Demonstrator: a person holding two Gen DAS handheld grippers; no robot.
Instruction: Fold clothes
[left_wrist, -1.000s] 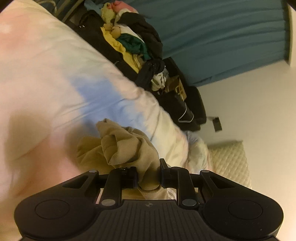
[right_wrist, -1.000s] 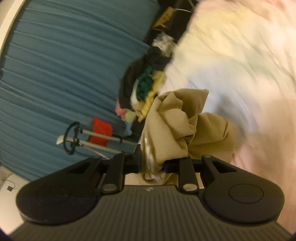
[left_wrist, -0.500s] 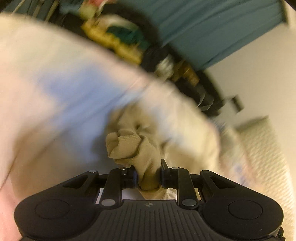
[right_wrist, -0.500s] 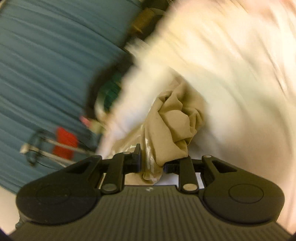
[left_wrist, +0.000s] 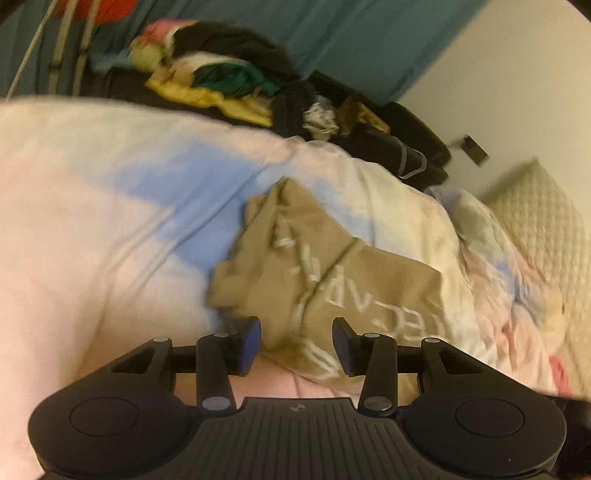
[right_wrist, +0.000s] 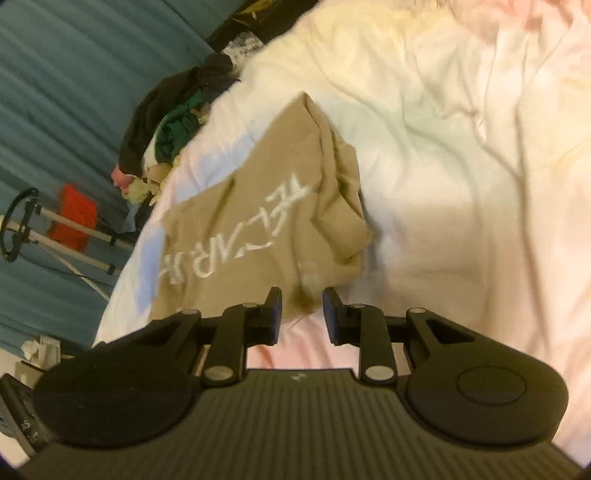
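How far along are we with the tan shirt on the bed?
Done: the tan shirt lies on the bedspread, lettering up. In hand: nothing gripped; the left tool and right tool have just been opening, with its near edge loose between their blue pads. Left: it is rumpled, no neat fold, and the clothes pile waits.
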